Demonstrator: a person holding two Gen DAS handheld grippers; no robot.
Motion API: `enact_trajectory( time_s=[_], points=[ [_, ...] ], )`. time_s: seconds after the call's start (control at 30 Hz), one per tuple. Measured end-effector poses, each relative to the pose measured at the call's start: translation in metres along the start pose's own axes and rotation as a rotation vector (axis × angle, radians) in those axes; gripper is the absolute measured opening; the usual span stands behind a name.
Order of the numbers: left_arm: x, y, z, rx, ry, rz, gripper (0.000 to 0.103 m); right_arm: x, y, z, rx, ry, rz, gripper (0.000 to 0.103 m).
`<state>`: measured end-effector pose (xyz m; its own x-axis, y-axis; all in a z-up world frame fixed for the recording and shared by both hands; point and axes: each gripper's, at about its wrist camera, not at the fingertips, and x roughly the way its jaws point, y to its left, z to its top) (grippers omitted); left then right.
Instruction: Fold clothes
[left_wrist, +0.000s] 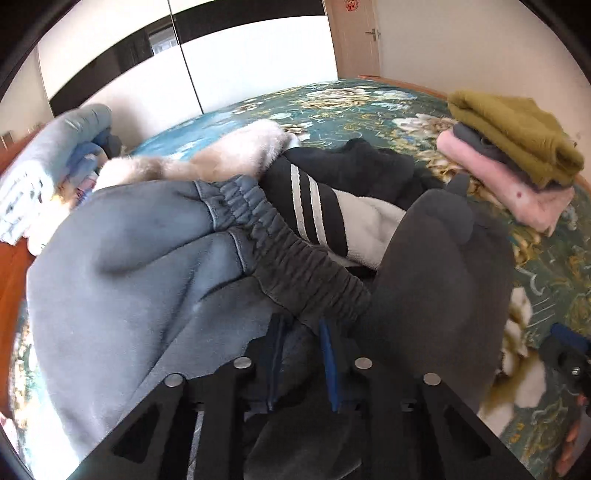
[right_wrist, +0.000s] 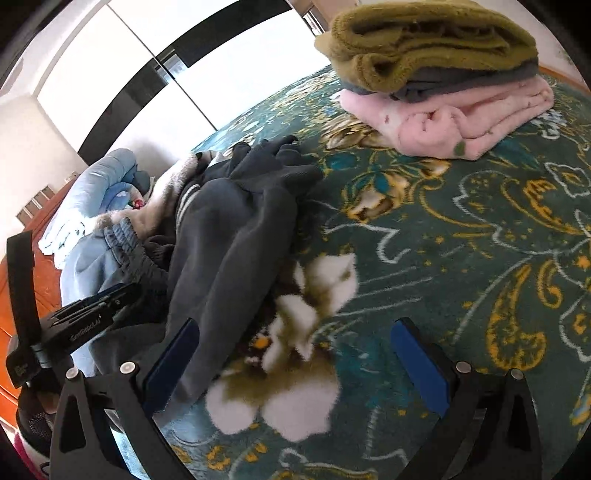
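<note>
In my left wrist view, the left gripper (left_wrist: 303, 354) sits at the bottom centre of the frame with its blue pads drawn close together, clenched on the dark elastic waistband (left_wrist: 306, 269) of the grey trousers (left_wrist: 443, 266), which bunch up and fill the middle and lower right. A light blue garment (left_wrist: 122, 280) spreads across the lower left, touching the waistband. Behind them, mid-frame, I see black trousers with white stripes (left_wrist: 310, 210) and a pale fluffy piece (left_wrist: 229, 155) lying against them. In the upper right of that frame, a folded stack rests on the green floral bedspread (left_wrist: 369, 107): an olive sweater (left_wrist: 517, 133) on top, a grey layer under it, and a pink garment (left_wrist: 517, 192) at the bottom. In my right wrist view, the right gripper (right_wrist: 295, 373) is at the bottom of the frame, its fingers spread wide and holding nothing, hovering above the bedspread, with its left finger (right_wrist: 170, 365) just beside the grey trousers' leg, which runs up the left centre. The left gripper's body shows at the far left. The folded stack sits in the upper right, well apart from the loose heap.
</note>
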<state>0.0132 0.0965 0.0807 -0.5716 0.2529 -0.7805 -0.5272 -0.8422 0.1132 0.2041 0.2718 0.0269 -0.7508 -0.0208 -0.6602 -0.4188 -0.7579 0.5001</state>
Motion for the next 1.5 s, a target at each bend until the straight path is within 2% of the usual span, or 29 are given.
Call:
enact_trajectory(
  time_s=[0.07, 0.2, 0.3, 0.4, 0.47, 0.6, 0.67, 0.73, 0.8, 0.87, 0.93, 1.03, 1.17, 1.27, 1.33, 1.5],
  points=[
    [-0.014, 0.015, 0.000, -0.042, -0.038, 0.002, 0.000, 0.003, 0.009, 0.002, -0.010, 0.011, 0.009, 0.103],
    [-0.062, 0.062, -0.004, -0.159, -0.147, -0.067, 0.000, 0.016, 0.027, 0.009, -0.042, 0.055, 0.061, 0.103],
    [-0.093, 0.089, -0.009, -0.155, -0.223, -0.107, 0.001, 0.032, 0.038, 0.012, -0.060, 0.095, 0.068, 0.102],
    [-0.099, 0.091, -0.011, -0.114, -0.202, -0.112, 0.001, 0.044, 0.041, 0.011, -0.020, 0.126, 0.078, 0.098],
    [-0.092, 0.079, -0.009, -0.071, -0.178, -0.093, 0.007, 0.049, 0.047, 0.012, -0.019, 0.132, 0.075, 0.098],
    [-0.060, 0.033, -0.002, 0.048, -0.098, -0.072, 0.046, 0.054, 0.059, 0.017, -0.045, 0.147, 0.087, 0.097],
    [-0.045, 0.007, -0.002, 0.128, -0.082, -0.019, 0.051, 0.059, 0.056, 0.021, -0.020, 0.156, 0.082, 0.092],
    [-0.028, -0.014, -0.005, 0.208, -0.060, 0.041, 0.055, 0.065, 0.050, 0.025, 0.017, 0.165, 0.080, 0.081],
    [-0.013, -0.029, -0.010, 0.267, -0.031, 0.090, 0.055, 0.069, 0.042, 0.027, 0.058, 0.172, 0.087, 0.075],
    [0.003, -0.036, -0.013, 0.310, 0.000, 0.139, 0.056, 0.070, 0.036, 0.028, 0.100, 0.172, 0.111, 0.064],
    [0.013, -0.040, -0.015, 0.341, 0.003, 0.187, 0.059, 0.069, 0.027, 0.031, 0.167, 0.168, 0.138, 0.015],
    [0.017, -0.039, -0.017, 0.355, -0.010, 0.210, 0.059, 0.062, 0.012, 0.035, 0.261, 0.141, 0.213, 0.009],
    [0.018, -0.035, -0.014, 0.332, -0.002, 0.207, 0.051, 0.044, 0.009, 0.039, 0.239, 0.088, 0.230, 0.008],
    [0.016, -0.027, -0.009, 0.280, 0.008, 0.177, 0.045, 0.027, 0.013, 0.039, 0.208, 0.060, 0.243, 0.008],
    [0.014, -0.019, -0.005, 0.217, 0.017, 0.135, 0.036, 0.015, 0.015, 0.038, 0.184, 0.045, 0.242, 0.008],
    [-0.006, -0.012, -0.004, 0.106, 0.001, 0.079, 0.030, -0.012, 0.012, 0.038, 0.164, 0.022, 0.250, 0.008]
  ],
)
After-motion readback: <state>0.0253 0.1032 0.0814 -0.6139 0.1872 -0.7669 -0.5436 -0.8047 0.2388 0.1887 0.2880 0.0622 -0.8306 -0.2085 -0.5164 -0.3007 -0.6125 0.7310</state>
